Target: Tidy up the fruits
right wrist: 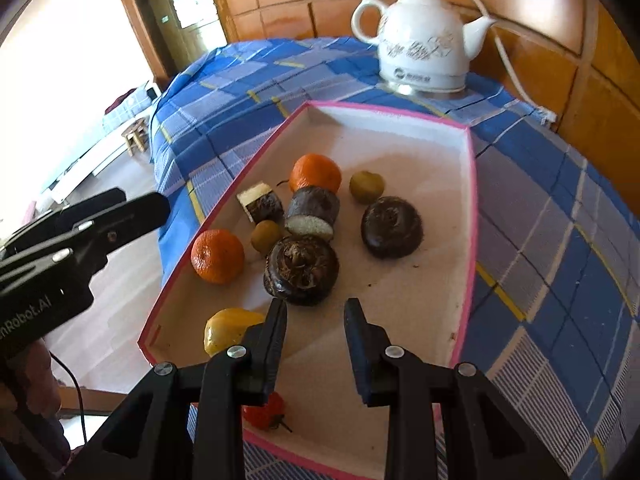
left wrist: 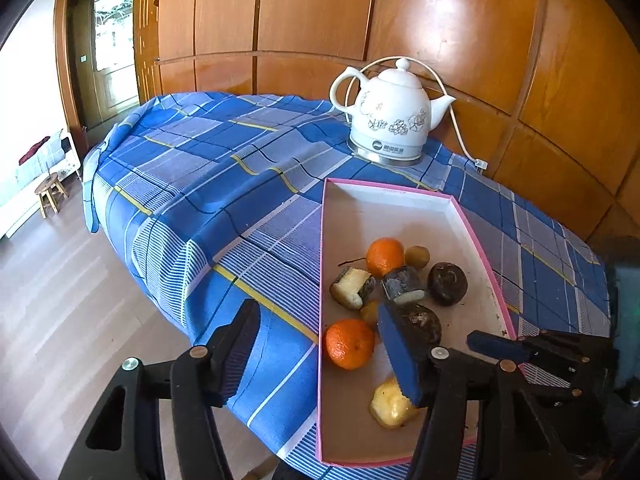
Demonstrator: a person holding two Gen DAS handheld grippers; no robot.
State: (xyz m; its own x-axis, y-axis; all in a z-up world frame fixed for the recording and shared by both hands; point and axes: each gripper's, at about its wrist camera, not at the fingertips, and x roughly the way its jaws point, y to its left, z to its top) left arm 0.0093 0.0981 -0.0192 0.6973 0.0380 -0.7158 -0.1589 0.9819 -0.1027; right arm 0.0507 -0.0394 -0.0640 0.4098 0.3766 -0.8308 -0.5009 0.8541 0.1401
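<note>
A: Two dark round fruits sit in the pink-rimmed box, and the nearer dark fruit lies straight ahead of the right tool, just beyond its fingertips. The farther dark fruit is off to its right.

B: Is that tool pinching anything?

A: No. Its fingers are spread and hold nothing, hanging over the bare box floor just short of the fruit. The gap looks about as wide as the fruit, so I judge a short push forward would bracket it.

B: Does the fruit have a long axis to worry about?

A: Hardly. It is squat and round, stem scar facing up, so any approach angle should do. Crowding matters more: a small greenish fruit touches it on the left, a cut dark piece sits right behind, and an orange lies further left by the box wall.

B: And the left tool?

A: The left tool is also spread and empty, one finger over the box near the yellow fruit, the other out over the blue checked cloth. It is near the fruit too, but the right one is lined up on it.

B: Beyond the box?

A: A second orange, then a white kettle at the back of the bench.
</note>
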